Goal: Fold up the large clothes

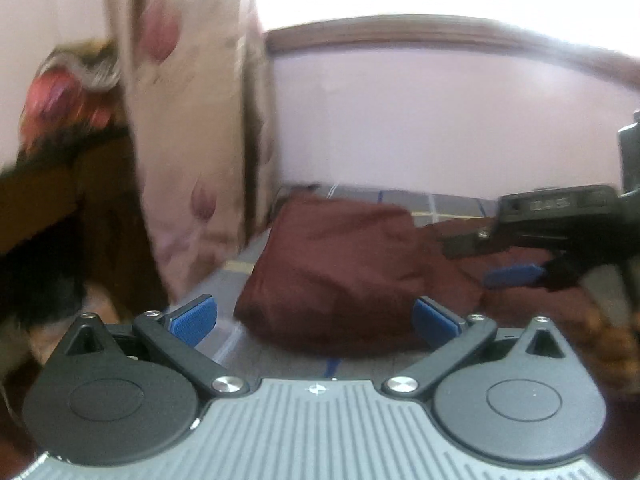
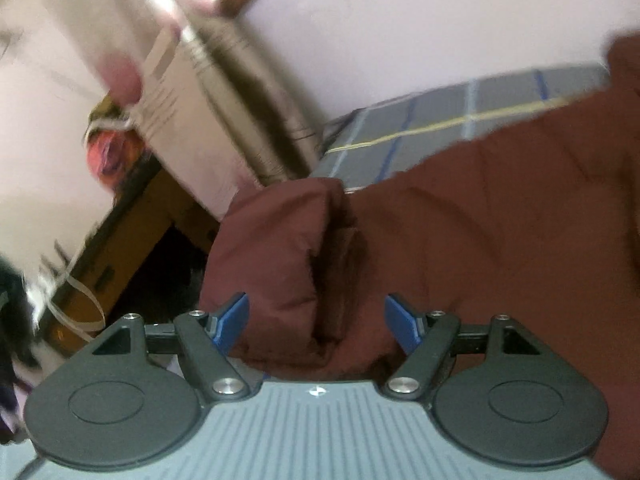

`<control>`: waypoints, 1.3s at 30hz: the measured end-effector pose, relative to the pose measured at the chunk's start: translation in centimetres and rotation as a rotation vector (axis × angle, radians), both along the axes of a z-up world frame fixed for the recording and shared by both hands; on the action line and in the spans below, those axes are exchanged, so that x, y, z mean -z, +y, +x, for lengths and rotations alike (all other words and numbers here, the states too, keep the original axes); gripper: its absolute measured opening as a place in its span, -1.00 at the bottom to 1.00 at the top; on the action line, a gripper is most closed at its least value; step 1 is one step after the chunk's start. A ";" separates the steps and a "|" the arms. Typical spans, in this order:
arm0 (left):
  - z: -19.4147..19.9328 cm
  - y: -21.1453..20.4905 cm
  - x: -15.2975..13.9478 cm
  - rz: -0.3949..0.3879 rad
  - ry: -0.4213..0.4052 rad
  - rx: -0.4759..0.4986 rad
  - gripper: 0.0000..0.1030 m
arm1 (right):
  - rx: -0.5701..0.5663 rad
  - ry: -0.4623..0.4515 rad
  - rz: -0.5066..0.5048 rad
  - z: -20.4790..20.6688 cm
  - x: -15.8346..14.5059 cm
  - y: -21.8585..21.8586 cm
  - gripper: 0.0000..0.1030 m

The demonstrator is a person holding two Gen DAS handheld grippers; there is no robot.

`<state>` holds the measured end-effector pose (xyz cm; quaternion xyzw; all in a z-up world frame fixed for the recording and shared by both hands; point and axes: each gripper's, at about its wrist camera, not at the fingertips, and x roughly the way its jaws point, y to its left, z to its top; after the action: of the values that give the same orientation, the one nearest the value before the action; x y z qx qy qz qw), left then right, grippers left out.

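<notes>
- The maroon garment (image 1: 336, 264) lies bunched on the checked bed (image 1: 448, 202), beside the curtain (image 1: 188, 128). It is partly gathered, with neat folds left to do.
- Its long axis seems to run away from the curtain, along the bed.
- Left gripper (image 1: 314, 316): jaws apart, empty.
- Right gripper (image 2: 316, 320): jaws apart, cloth between them, unpinched.

A bedroom in a home. Shown by a bed under a grey checked sheet (image 2: 436, 116) with blue and yellow lines, a floral curtain (image 1: 188, 120) hanging beside a bright window with a wooden frame (image 1: 440, 36), pale pink walls (image 1: 440, 120), and wooden furniture (image 1: 60, 192) piled with colourful cloth (image 1: 68, 96).
</notes>
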<state>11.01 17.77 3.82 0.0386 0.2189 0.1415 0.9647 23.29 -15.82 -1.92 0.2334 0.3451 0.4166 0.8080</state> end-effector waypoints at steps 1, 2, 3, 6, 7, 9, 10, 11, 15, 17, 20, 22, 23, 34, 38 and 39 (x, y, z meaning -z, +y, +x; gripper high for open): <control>0.6 -0.2 0.3 0.035 -0.013 0.036 1.00 | 0.009 0.005 0.009 -0.5 0.2 -0.8 0.47; 1.4 -0.3 0.5 0.079 -0.024 0.078 1.00 | 0.015 0.010 0.002 -0.9 0.4 -1.5 0.47; 2.0 -0.6 0.8 0.118 -0.027 0.106 1.00 | 0.024 0.007 0.000 -1.4 0.5 -2.2 0.47; 3.8 -0.9 1.2 0.168 -0.034 0.223 0.79 | 0.055 0.015 0.012 -2.8 0.8 -5.2 0.49; 4.4 -1.0 1.5 0.183 -0.027 0.269 0.81 | 0.066 0.020 0.020 -3.2 0.9 -6.0 0.51; 5.6 -1.8 2.1 0.236 -0.006 0.322 0.79 | 0.088 0.023 0.041 -3.9 1.0 -7.7 0.53; 6.0 -2.3 2.3 0.260 -0.012 0.351 0.81 | 0.095 0.023 0.046 -4.2 1.0 -8.3 0.53; 6.5 -2.7 2.7 0.287 -0.012 0.363 0.90 | 0.103 0.022 0.051 -4.4 1.0 -8.8 0.53; 10.0 -3.9 5.2 0.365 0.085 0.337 0.83 | 0.108 0.032 0.073 -5.1 1.4 -9.8 0.54; 12.1 -3.8 6.8 0.367 0.192 0.319 0.39 | 0.103 0.038 0.088 -5.4 1.7 -10.0 0.54; 12.7 -3.5 7.7 0.346 0.193 0.251 -0.47 | 0.095 0.045 0.095 -5.9 2.0 -10.1 0.54; 12.5 -3.2 7.4 0.320 0.170 0.183 -0.67 | 0.099 0.046 0.108 -6.4 2.0 -10.5 0.54; 12.1 -2.8 6.9 0.271 0.151 0.157 -0.73 | 0.103 0.047 0.115 -6.6 2.0 -10.8 0.54; 8.2 -6.4 -5.4 0.035 -0.059 0.228 -0.84 | 0.240 -0.047 0.144 -10.0 0.3 -18.2 0.57; 9.6 -10.8 -10.0 -0.083 -0.060 0.345 -0.86 | 0.342 -0.047 0.180 -10.7 0.6 -22.4 0.58; 9.9 -12.0 -11.0 -0.107 -0.059 0.375 -0.86 | 0.363 -0.048 0.188 -10.9 0.7 -23.4 0.58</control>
<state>20.88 5.74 14.79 0.0231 0.1869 -0.0517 0.9807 12.40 -39.19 -2.58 0.3561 0.2377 0.3000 0.8524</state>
